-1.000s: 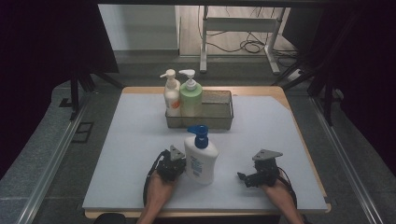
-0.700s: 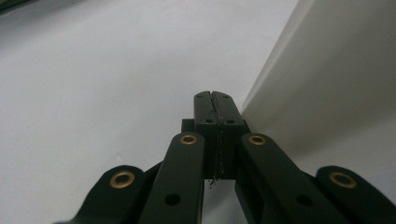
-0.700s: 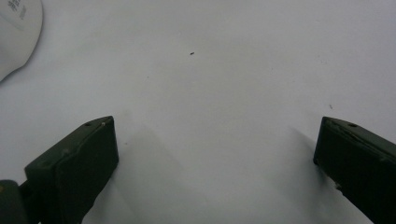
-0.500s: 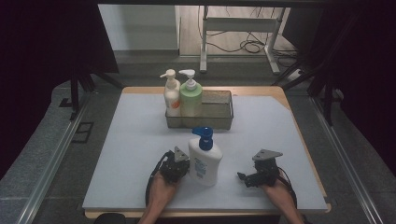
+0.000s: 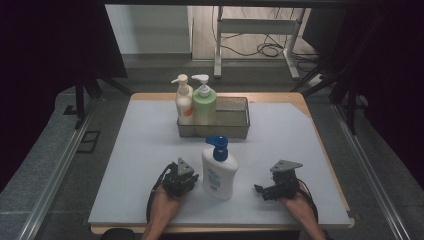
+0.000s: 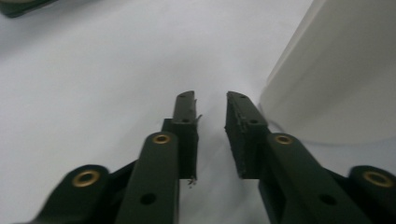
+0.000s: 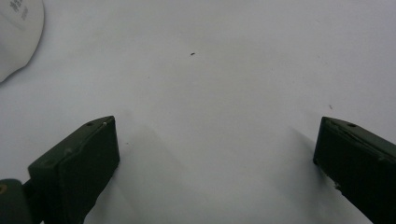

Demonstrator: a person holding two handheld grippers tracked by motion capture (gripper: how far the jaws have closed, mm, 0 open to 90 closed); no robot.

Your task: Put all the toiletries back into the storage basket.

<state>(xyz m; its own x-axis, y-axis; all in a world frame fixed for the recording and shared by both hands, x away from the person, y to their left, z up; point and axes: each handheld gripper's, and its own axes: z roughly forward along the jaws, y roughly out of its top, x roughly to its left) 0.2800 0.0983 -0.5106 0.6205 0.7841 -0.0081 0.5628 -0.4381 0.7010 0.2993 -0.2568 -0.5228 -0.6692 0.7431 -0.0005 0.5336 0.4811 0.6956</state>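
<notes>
While dark curtains ring the pale desk (image 5: 300,150), a white, blue-pumped bottle (image 5: 219,174) stands upright between both grippers' spread, empty fingers (image 6: 243,126).

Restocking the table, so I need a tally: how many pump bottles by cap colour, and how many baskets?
Blue-capped pump bottle: 1
White-capped pump bottles, the orange-labelled bottle and the green bottle: 2
Wire basket: 1
Total: 4

Right gripper (image 7: 215,154) jaws wide apart over white table (image 7: 224,74) — white bottle (image 7: 18,32) edge upper left
</notes>
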